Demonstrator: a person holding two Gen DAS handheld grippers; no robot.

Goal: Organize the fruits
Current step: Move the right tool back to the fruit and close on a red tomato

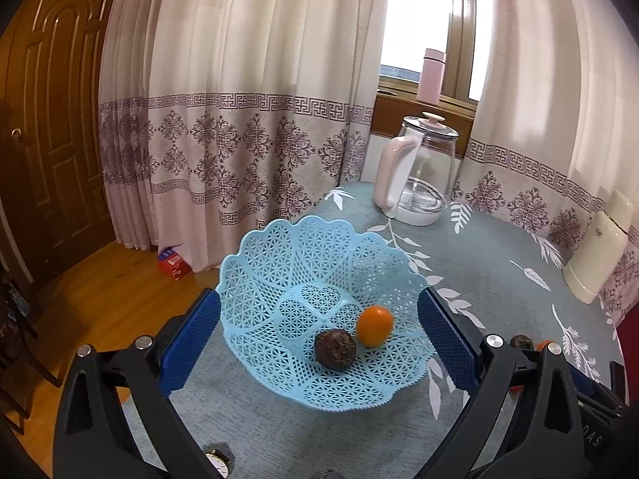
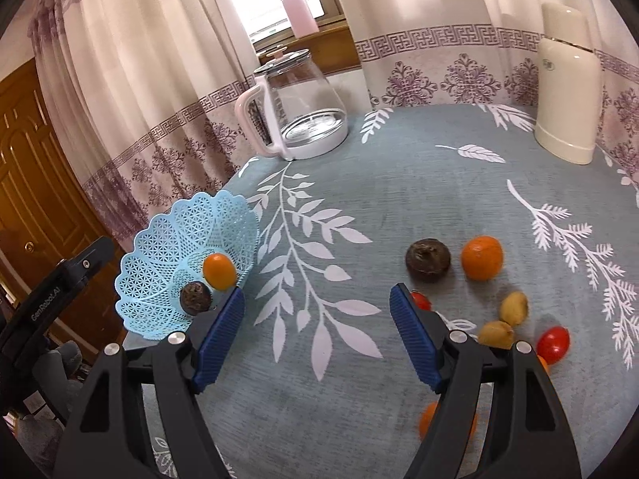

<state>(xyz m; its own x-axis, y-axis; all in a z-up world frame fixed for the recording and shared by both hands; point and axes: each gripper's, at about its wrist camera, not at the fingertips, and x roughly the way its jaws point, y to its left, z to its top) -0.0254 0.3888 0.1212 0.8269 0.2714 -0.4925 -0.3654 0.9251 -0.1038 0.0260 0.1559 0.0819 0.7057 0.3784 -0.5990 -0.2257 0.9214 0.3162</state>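
A light blue lattice basket (image 1: 279,263) sits near the table's left edge. It holds a small orange fruit (image 1: 374,325) and a dark brown round fruit (image 1: 334,348). My left gripper (image 1: 319,295) is open, with its blue pads on either side of the basket's near half. My right gripper (image 2: 317,293) is open over bare cloth with nothing between its fingers. To its right lie a dark brown fruit (image 2: 428,259), an orange (image 2: 482,257), two yellow fruits (image 2: 514,308), cherry tomatoes (image 2: 553,344) and an orange fruit (image 2: 429,419) half hidden by the right finger. The basket (image 2: 159,255) stands to its left.
A glass kettle (image 2: 303,107) with a pink handle and a cream flask (image 2: 567,92) stand at the back of the grey-blue leaf-print tablecloth (image 2: 359,199). Curtains hang behind, and a pink bottle (image 1: 431,76) is on the sill. Left of the table are the floor and a red box (image 1: 173,265). A watch (image 1: 217,461) lies near me.
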